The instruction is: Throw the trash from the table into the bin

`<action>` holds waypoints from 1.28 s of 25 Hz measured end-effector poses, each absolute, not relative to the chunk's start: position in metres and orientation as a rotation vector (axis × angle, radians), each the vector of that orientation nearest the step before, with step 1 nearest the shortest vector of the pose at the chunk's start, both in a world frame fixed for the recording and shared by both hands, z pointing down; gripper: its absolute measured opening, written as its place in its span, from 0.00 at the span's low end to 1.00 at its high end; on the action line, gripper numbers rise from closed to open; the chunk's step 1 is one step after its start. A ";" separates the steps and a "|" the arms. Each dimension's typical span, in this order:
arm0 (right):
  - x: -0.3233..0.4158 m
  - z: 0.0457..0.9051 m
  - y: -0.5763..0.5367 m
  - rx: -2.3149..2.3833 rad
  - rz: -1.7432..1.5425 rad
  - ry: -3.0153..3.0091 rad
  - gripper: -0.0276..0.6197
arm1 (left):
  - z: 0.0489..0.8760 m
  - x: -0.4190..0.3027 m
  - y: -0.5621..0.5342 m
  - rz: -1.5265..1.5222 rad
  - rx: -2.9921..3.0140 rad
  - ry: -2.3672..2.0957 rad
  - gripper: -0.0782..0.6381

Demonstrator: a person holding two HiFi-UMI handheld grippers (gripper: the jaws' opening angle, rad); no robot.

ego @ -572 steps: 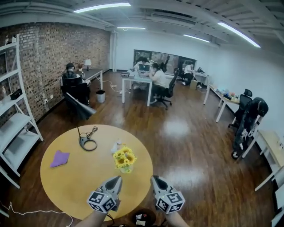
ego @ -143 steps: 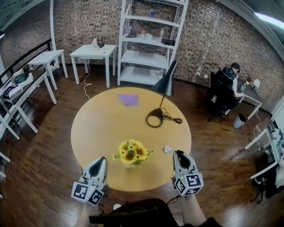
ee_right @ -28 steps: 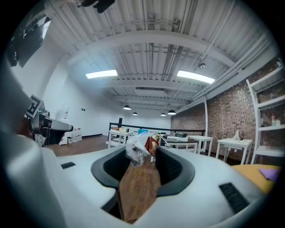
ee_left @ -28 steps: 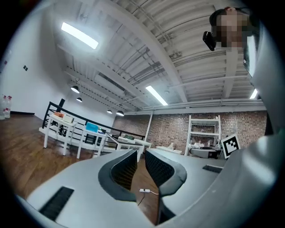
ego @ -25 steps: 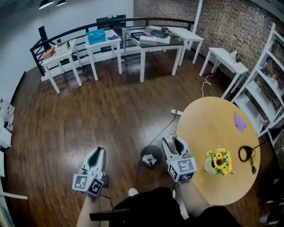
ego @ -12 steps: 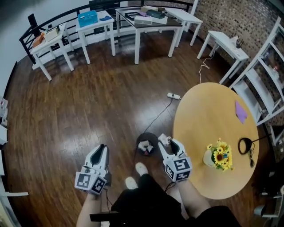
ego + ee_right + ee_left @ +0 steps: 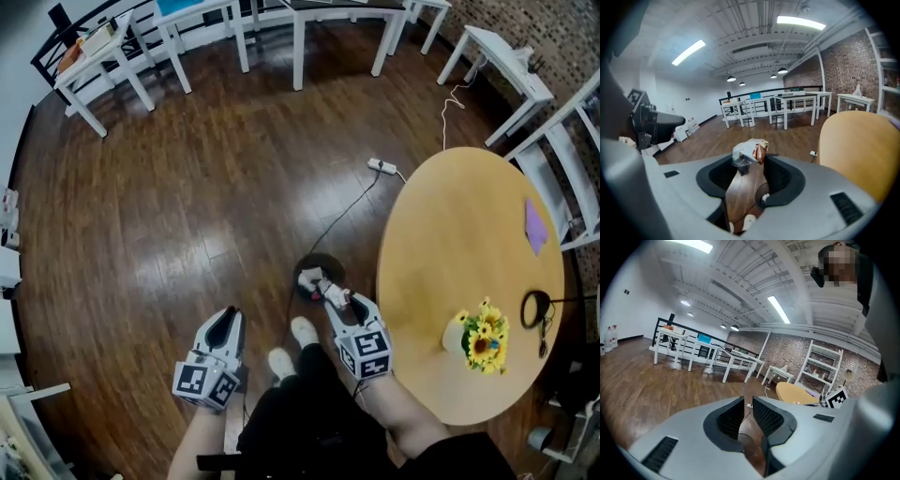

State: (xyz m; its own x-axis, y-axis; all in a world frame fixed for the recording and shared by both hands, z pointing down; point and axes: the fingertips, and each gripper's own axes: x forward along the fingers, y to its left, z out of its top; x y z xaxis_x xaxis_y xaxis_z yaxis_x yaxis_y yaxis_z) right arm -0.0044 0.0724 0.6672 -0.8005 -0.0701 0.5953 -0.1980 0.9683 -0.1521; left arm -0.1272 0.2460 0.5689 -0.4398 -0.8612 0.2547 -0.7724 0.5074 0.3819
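Nearest the person, on the near side of the bin (image 7: 319, 257), the right claw (image 7: 336, 298) reaches forward and slopes down, its marker cube toward the body and its tips at the bin's near rim. Its jaws are clamped on the trash (image 7: 750, 150), a crumpled clear-and-reddish wrapper pinched at the very tips and sticking up above them. In the head view the wrapper (image 7: 327, 291) sits over the bin's mouth; how high above it cannot be told.

The left claw (image 7: 228, 323) hangs well off to the left of the bin and nearer the person than it is, over bare floor and pointing roughly level. The left gripper view shows its jaws barely apart with nothing between them (image 7: 747, 411).

I judge the task to be near its end. The wrapper is off the desk and carried to the bin, but not yet let go. What is left is to part the right jaws so it drops in. Something pale and crumpled already lies inside the bin.

Just right of the bin stands the round desk (image 7: 450, 244). Farther from the bin, across its top, are a pot of sunflowers (image 7: 483, 339), a lamp base (image 7: 536, 307) and a purple cloth (image 7: 535, 228). No other loose scrap shows on it.
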 end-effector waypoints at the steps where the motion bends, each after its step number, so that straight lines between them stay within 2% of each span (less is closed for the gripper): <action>1: -0.005 0.683 0.073 0.181 0.246 -2.461 0.32 | 0.577 -0.127 0.240 -0.269 1.347 -2.325 0.18; 6: -0.011 0.755 0.063 0.208 0.220 -2.324 0.32 | 0.617 -0.123 0.204 -0.146 1.372 -2.228 0.18; 14: -0.021 0.821 0.037 0.256 0.352 -2.183 0.33 | 0.667 -0.143 0.191 -0.153 1.251 -2.167 0.18; 22: -0.033 0.838 0.023 0.257 0.360 -2.161 0.36 | 0.670 -0.166 0.187 -0.168 1.214 -2.190 0.18; 25: -0.035 0.841 0.017 0.292 0.368 -2.155 0.47 | 0.667 -0.169 0.187 -0.190 1.200 -2.201 0.18; 32: -0.038 0.816 0.017 0.296 0.387 -2.211 0.47 | 0.656 -0.163 0.186 -0.222 1.209 -2.209 0.18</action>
